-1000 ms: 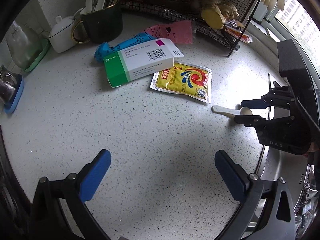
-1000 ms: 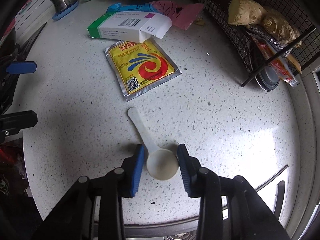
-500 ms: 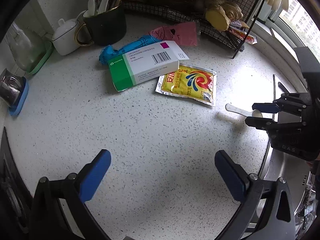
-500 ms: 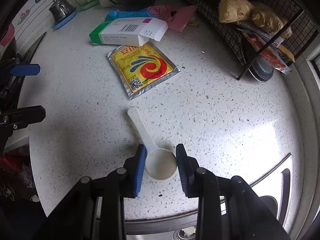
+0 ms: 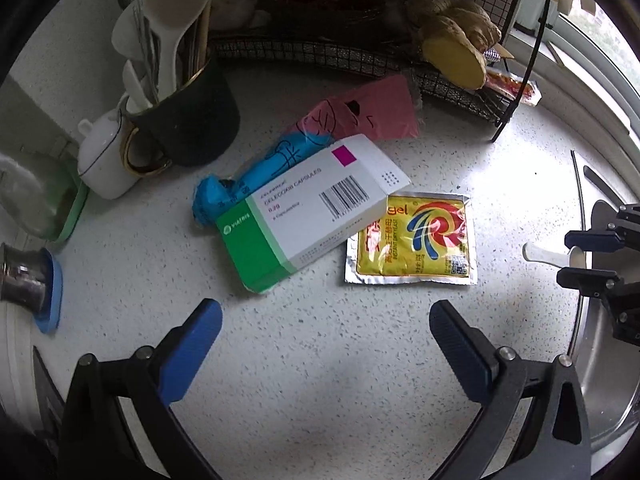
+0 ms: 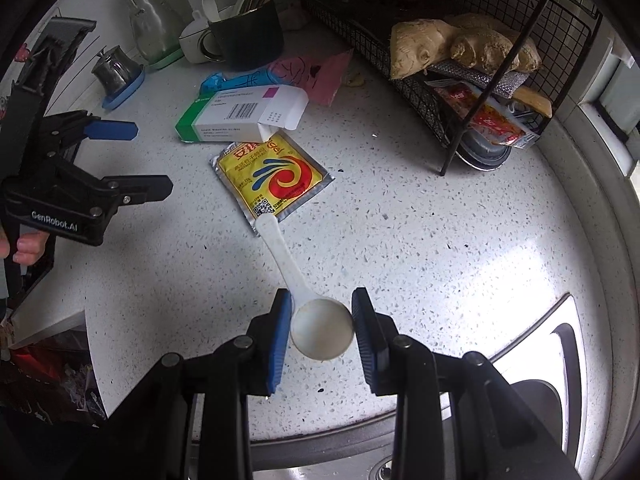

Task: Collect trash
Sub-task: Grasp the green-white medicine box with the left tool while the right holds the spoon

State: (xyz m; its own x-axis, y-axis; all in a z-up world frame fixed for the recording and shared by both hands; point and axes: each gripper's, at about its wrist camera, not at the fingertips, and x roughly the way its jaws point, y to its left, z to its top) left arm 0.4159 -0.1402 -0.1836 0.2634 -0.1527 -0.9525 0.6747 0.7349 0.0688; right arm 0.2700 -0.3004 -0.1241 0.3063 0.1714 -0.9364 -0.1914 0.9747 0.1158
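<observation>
Black wire rack [image 6: 460, 80] at the back holds ginger root [image 6: 464, 46] — below it what may be a pan lid [image 6: 486, 154]. Dark utensil mug [image 5: 188, 120] stands beside a white pot [image 5: 102, 160] on the speckled counter [image 5: 320, 360].

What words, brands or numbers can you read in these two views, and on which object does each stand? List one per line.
"VIATRIS" – green end of the medicine box
"CELECOXIB CAPSULES" – same box, white face
"0.2g" – same box
"gel" – yellow sachet, its start hidden under the box
"GenRobot.AI" – body of the left gripper
Sachet's Chinese characters, barcode digits, pink wrapper scribbles: unreadable.
</observation>
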